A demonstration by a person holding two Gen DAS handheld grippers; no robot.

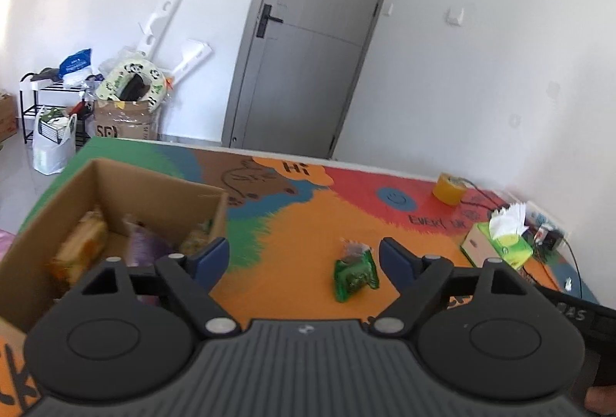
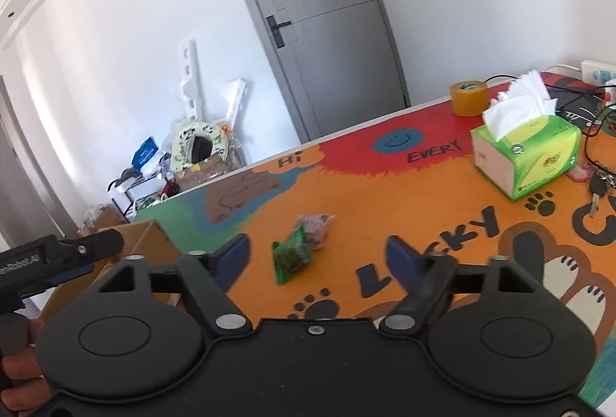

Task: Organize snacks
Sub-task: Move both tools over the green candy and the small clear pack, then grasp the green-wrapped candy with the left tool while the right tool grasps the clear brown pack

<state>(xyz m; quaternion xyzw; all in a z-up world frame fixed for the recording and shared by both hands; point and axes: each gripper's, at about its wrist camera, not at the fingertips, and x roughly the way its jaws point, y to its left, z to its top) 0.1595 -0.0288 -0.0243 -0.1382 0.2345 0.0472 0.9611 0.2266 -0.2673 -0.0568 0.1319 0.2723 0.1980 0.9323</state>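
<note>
Tabletop (image 2: 404,209) painted in orange, red, green and blue, with paw prints, a smiley and lettering; white walls and a grey door (image 1: 308,43) behind it. Beyond the far edge, floor clutter: a black rack (image 1: 34,97), a white bag (image 1: 52,143), a taped carton (image 1: 123,124). Open cardboard box (image 1: 154,193) at the table's left, holding several wrapped snacks, blurred and hard to tell apart. Green snack packet (image 2: 290,257) flat on the orange patch, well right of the box, with a second, clear-wrapped packet (image 2: 317,226) just behind, seemingly touching. Tissue box (image 2: 525,157), roll of yellow tape (image 2: 469,98), keys (image 2: 598,190) and cables toward the right edge. Left gripper (image 1: 304,261) spread wide, nothing between its blue pads, left pad over the box's corner. Right gripper (image 2: 317,259) likewise spread wide and empty, green packet framed between its fingers but untouched.
</note>
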